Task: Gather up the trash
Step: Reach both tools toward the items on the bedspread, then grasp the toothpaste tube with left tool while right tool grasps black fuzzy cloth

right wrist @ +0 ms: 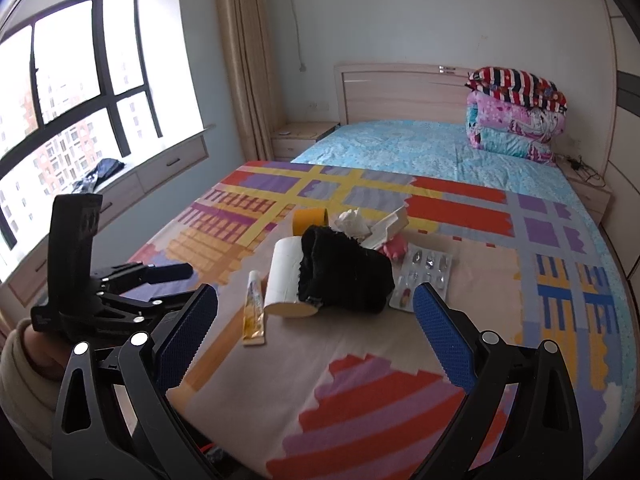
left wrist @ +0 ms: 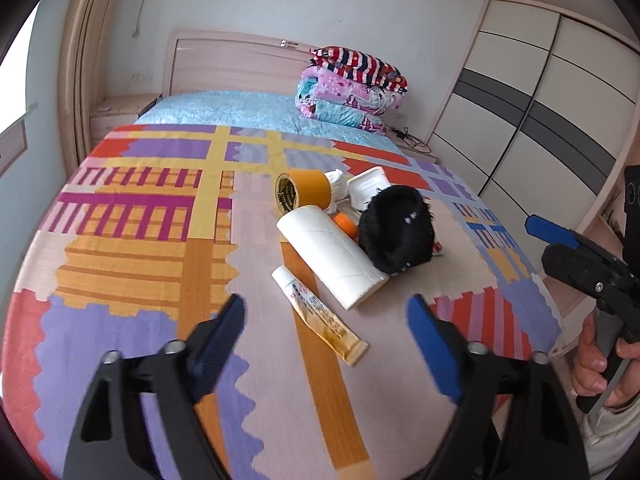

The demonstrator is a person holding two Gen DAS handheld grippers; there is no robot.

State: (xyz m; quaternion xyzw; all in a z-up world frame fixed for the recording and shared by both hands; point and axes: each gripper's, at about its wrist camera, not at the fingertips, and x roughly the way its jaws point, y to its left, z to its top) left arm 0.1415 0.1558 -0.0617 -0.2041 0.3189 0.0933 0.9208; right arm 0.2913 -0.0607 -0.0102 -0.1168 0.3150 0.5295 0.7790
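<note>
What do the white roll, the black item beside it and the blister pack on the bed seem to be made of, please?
White roll: matte paper, layered end visible. Black item: fuzzy, soft fabric, probably knit or fleece. Blister pack: shiny silver foil with clear plastic bubbles, apparently.

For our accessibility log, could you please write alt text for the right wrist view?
A small pile of clutter sits on a colourful patchwork bedspread: a white paper roll, a black fuzzy item, a yellow tube, a blister pack and orange tape. The right gripper hovers before it, jaws open, empty; the left gripper is at left.
</note>
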